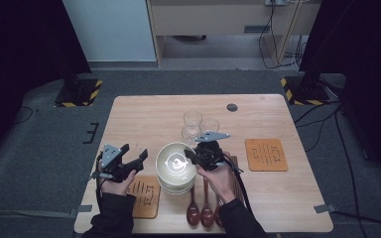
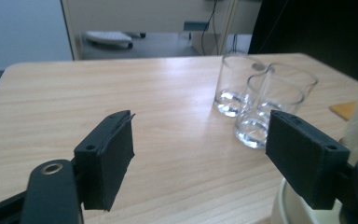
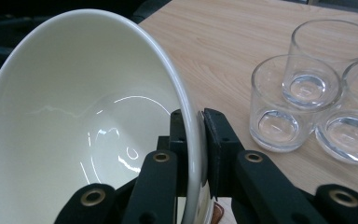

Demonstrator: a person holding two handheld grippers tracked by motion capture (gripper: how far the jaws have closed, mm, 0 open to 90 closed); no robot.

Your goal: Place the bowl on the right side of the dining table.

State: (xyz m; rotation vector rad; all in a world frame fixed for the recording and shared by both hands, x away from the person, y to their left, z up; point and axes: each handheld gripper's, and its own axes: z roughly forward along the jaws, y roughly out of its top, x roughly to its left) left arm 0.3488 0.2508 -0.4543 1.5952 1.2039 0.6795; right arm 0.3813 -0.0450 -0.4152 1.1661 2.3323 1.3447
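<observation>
My right claw is clamped on the rim of the top cream bowl, one pad inside the wall and one outside, the bowl tilted up off the stack of bowls near the tabletop's front edge, about midway along it. My left claw stands wide apart with nothing between its pads, just left of the stack and above the left cork coaster. No earlier picture is at hand, so only its present gape is noted.

To do the lift well, I judge the rim grip should stay firm and the bowl be raised straight until it clears the one beneath, then carried low. The three glass tumblers stand close behind the bowl, toward the middle of the tabletop, so any swing backward risks a knock. The free left claw could steady the stack.

Beyond these, three wooden spoons lie at the front edge, and a second cork coaster lies toward the right edge.

Hard to make out: how many bowls remain in the stack; whether the lifted bowl's far rim still rests on the one below; the third spoon, partly under my right forearm.
</observation>
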